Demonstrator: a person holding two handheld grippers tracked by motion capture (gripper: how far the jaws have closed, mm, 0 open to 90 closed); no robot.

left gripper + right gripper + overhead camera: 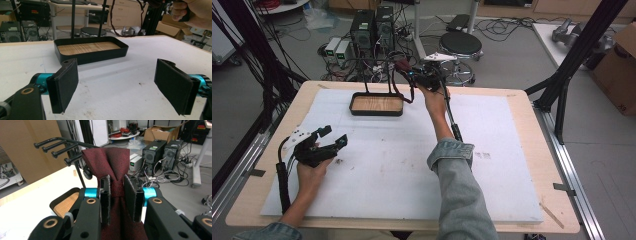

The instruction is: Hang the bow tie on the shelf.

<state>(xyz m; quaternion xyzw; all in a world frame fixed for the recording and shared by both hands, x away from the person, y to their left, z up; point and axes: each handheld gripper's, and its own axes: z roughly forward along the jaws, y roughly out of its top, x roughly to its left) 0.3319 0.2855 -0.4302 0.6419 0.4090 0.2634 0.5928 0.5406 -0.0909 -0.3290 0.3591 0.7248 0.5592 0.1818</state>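
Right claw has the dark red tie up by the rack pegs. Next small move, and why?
Probably ease the dark red fabric tie over one of the black rack pegs: the right claw is shut on it, level with them but short of them. Left claw sits open, idle.

- A dark red cloth [113,162] with a fine speckled weave, bunched into folds; it is pinched at a narrow waist and fans out wider above and below.
- It hangs in the air just beside the black pegs of a rack [56,147], above the far edge of the desk [512,165].
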